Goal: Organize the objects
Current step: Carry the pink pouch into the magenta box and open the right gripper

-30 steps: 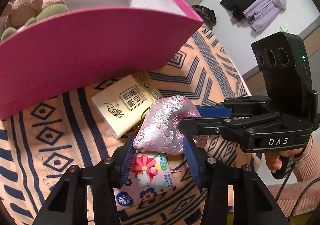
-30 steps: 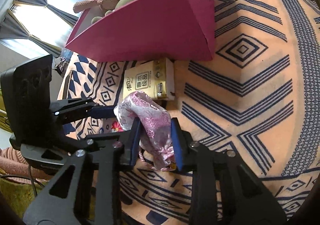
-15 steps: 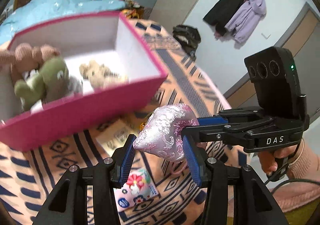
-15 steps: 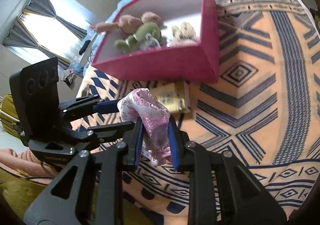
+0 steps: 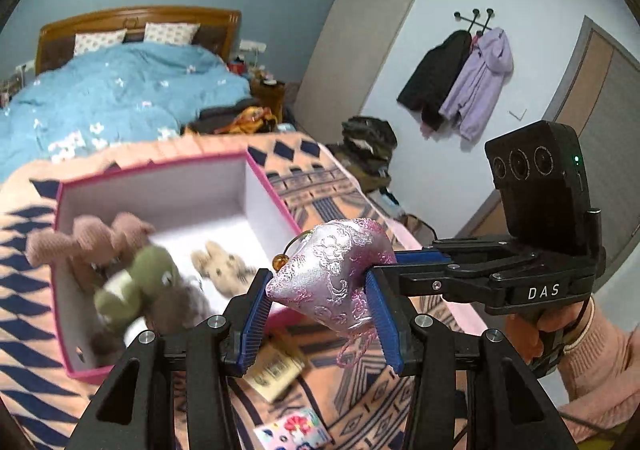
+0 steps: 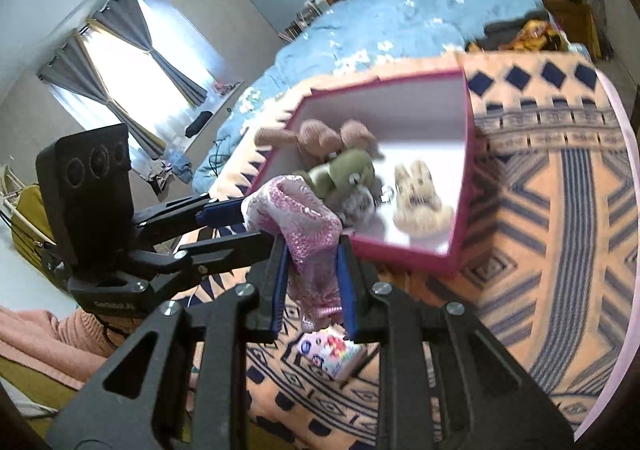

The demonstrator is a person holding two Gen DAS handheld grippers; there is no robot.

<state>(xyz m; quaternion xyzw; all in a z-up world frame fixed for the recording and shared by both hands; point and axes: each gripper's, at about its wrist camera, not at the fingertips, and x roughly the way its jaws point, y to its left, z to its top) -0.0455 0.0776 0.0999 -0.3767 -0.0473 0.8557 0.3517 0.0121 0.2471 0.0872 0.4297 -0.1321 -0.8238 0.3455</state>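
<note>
We hold the pink brocade pouch (image 5: pixel 332 274) clamped between both grippers, left (image 5: pixel 320 314) and right (image 6: pixel 312 290), in the air at 5 o'clock of the pink box (image 5: pixel 276 189). Plush toys (image 5: pixel 136 282) are boxed; tissue packs (image 5: pixel 276 366) remain outside.

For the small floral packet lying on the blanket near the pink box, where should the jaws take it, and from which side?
Likely from above, across its two long edges. The floral packet lies flat on the patterned blanket, so its sides are the only graspable faces. Both grippers are busy now, the left gripper and right gripper both shut on the pink brocade pouch.
</note>
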